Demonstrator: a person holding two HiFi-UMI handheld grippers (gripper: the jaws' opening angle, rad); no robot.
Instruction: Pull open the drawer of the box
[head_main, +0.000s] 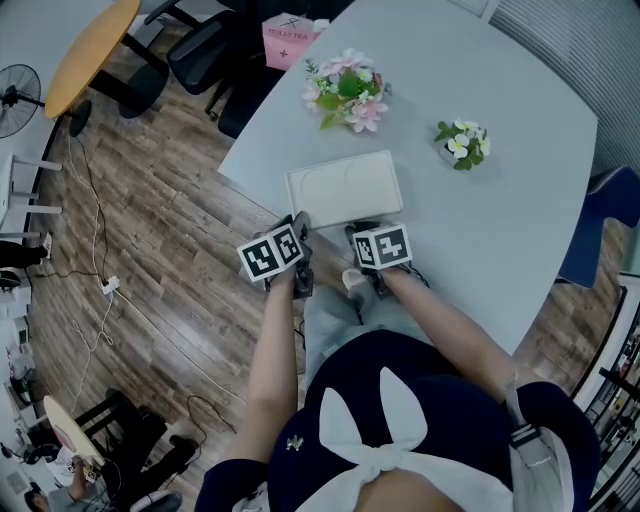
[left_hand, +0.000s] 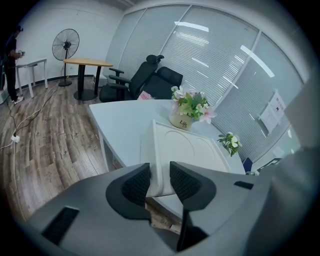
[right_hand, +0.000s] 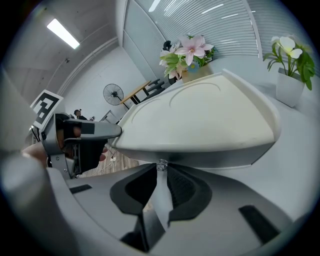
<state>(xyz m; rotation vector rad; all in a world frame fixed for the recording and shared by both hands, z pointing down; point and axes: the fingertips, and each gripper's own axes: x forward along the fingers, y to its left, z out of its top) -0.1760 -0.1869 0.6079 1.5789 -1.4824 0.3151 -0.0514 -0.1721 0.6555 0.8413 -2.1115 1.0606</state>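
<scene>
A flat white box (head_main: 345, 188) lies near the front edge of the pale table (head_main: 500, 240). In the left gripper view, my left gripper (left_hand: 160, 176) is clamped on the box (left_hand: 185, 145) at its near left corner, one pad on each side of the edge. In the head view, that left gripper (head_main: 299, 226) sits at the box's front left. My right gripper (right_hand: 161, 174) is closed on a thin white pull tab (right_hand: 162, 200). The tab hangs from a small clear knob (right_hand: 161, 165) under the box's front lip (right_hand: 200, 150). In the head view, the right gripper (head_main: 360, 234) is at the front middle.
A pot of pink flowers (head_main: 347, 90) and a small pot of white flowers (head_main: 462, 143) stand behind the box. A pink carton (head_main: 288, 40) and black office chairs (head_main: 195, 50) are beyond the table. Wood floor with cables (head_main: 100, 285) lies to the left.
</scene>
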